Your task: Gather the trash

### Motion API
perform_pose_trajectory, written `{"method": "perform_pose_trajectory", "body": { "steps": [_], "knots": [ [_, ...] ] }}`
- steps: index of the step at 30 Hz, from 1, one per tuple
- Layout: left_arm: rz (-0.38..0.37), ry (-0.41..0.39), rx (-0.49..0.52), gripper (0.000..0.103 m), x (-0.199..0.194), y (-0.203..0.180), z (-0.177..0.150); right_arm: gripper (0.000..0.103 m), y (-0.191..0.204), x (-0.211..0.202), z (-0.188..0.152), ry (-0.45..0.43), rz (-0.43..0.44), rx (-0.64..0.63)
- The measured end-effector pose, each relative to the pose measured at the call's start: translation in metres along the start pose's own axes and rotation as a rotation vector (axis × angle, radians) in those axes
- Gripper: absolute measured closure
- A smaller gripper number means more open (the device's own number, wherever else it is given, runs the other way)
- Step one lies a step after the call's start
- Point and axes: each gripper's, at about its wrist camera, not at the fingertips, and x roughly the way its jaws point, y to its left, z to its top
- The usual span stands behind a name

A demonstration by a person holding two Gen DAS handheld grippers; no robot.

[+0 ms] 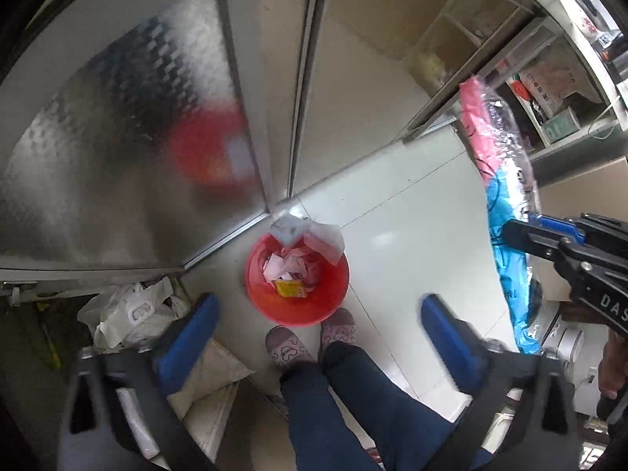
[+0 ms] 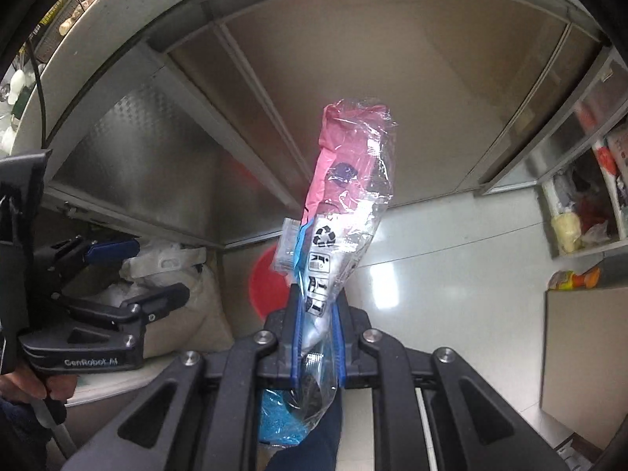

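Observation:
A red bin stands on the tiled floor against a steel cabinet corner, holding paper scraps and a yellow packet. A small clear wrapper piece is at its far rim; whether it rests there or is in the air I cannot tell. My left gripper points down over the bin, open wide, with nothing between its blue pads. My right gripper is shut on a long pink and blue plastic wrapper that sticks out ahead of it. The wrapper hangs to the right of the bin.
A person's slippered feet and dark trouser legs stand just before the bin. White plastic bags and a sack lie at the left by the steel cabinet. Open shelves with goods are at the right.

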Motion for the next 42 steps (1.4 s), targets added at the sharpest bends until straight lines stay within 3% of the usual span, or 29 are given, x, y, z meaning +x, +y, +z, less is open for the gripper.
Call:
{"method": "perform_pose_trajectory", "body": {
  "steps": [6, 15, 29, 32, 33, 35, 40, 42],
  "knots": [
    [0.03, -0.026, -0.008, 0.0, -0.005, 0.012, -0.012, 0.091, 0.01, 0.007, -0.003, 0.023, 0.016, -0.022],
    [0.083, -0.022, -0.102, 0.0, -0.001, 0.044, -0.029, 0.091, 0.034, 0.041, -0.004, 0.092, 0.049, -0.106],
    [0.173, 0.033, -0.199, 0.0, 0.051, 0.081, -0.065, 0.09, 0.048, 0.156, -0.022, 0.237, 0.044, -0.247],
    [0.166, 0.039, -0.217, 0.0, 0.056, 0.085, -0.07, 0.076, 0.05, 0.173, -0.028, 0.252, 0.042, -0.25],
    [0.175, 0.037, -0.217, 0.0, 0.056, 0.085, -0.071, 0.062, 0.05, 0.177, -0.03, 0.252, 0.032, -0.257],
    [0.189, 0.038, -0.212, 0.0, 0.056, 0.083, -0.072, 0.044, 0.052, 0.182, -0.032, 0.256, 0.028, -0.261],
    [0.177, 0.036, -0.208, 0.0, 0.046, 0.082, -0.073, 0.037, 0.052, 0.168, -0.034, 0.243, -0.003, -0.229],
    [0.172, 0.026, -0.208, 0.0, 0.036, 0.082, -0.071, 0.027, 0.05, 0.15, -0.032, 0.218, -0.006, -0.212]
  ]
}}
